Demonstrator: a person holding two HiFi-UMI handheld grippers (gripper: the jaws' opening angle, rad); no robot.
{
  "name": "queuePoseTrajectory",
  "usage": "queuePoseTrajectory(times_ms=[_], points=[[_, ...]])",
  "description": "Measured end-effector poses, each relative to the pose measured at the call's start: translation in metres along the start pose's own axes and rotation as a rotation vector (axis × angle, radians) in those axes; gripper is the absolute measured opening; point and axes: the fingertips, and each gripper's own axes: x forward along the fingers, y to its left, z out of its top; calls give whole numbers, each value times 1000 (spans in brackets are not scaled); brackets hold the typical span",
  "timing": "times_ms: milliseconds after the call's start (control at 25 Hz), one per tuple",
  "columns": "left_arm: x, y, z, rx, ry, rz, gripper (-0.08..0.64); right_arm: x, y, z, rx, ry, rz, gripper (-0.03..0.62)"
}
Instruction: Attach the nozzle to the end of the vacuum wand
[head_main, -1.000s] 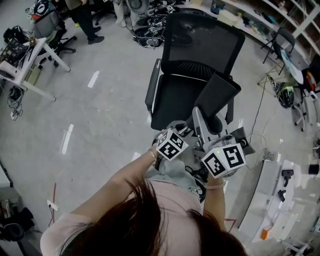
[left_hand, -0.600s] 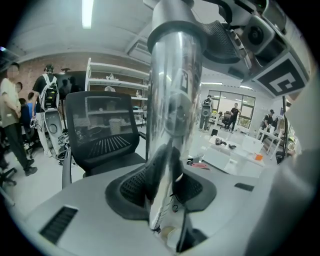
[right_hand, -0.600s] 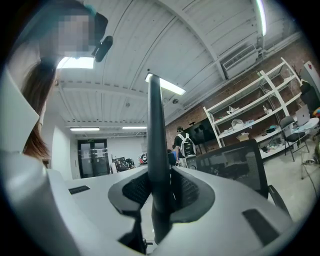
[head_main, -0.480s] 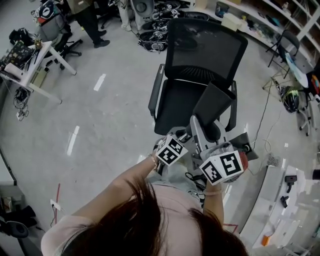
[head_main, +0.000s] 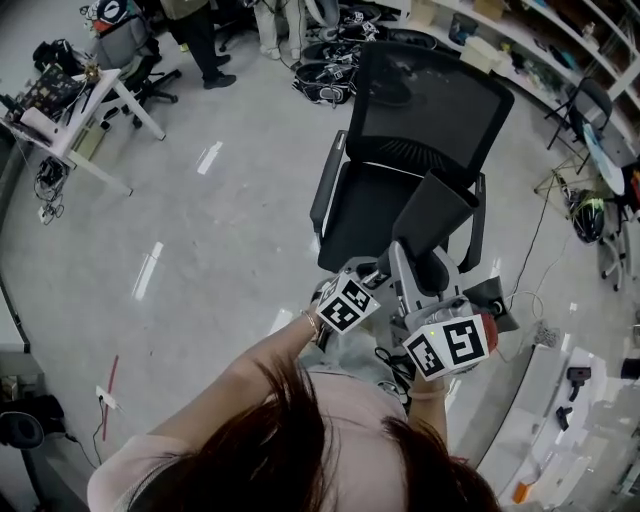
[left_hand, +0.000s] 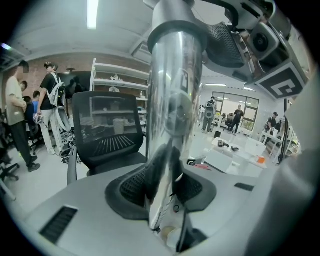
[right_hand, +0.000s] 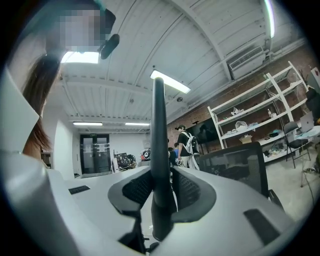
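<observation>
Nozzle (head_main: 437, 205): dark, flat, flaring wedge, held above the office chair (head_main: 430, 100) seat.
Right gripper (right_hand: 161, 192): jaws clamped on the nozzle's narrow stem.
Vacuum wand (left_hand: 172, 100): glossy silver-grey tube.
Left gripper (left_hand: 162, 192): jaws pinched on the wand.
Relation: nozzle lies just right of the wand, with long axes roughly alongside and both rising from their jaws.
Joint: whether the two ends already mate cannot be told.
</observation>
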Motion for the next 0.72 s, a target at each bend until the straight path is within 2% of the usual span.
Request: queuePoseTrajectory(times_ms=[280,720], points=[[-19,-3,-8,9,-21,-11,138,-9,25,1,-12,-13,-35,107],[-48,-8,-17,16,-41,-27,138,-44,63,-2,-16,-47,-157,107]])
